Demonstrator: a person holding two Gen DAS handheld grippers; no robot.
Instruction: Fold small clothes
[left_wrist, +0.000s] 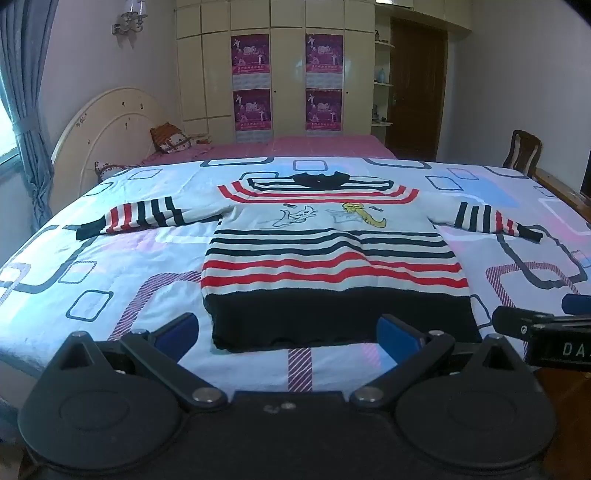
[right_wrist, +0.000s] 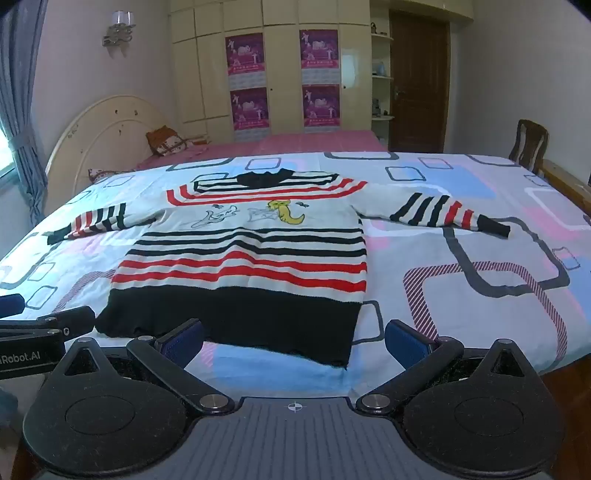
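A small striped sweater (left_wrist: 332, 251) lies flat and face up on the patterned bed sheet (left_wrist: 110, 266), with both sleeves spread out sideways and its dark hem nearest me. It also shows in the right wrist view (right_wrist: 243, 266). My left gripper (left_wrist: 288, 332) is open and empty, hovering just in front of the hem. My right gripper (right_wrist: 295, 338) is open and empty, in front of the hem's right corner. Each gripper shows at the edge of the other's view, the right gripper (left_wrist: 539, 325) on the right and the left gripper (right_wrist: 48, 325) on the left.
The sheet (right_wrist: 480, 258) covers a wide surface whose front edge is just under the grippers. A pink bed (left_wrist: 295, 146) with a pillow (left_wrist: 170, 138) and headboard stands behind. A wooden chair (left_wrist: 522, 151) is at the far right. Wardrobes and a door line the back wall.
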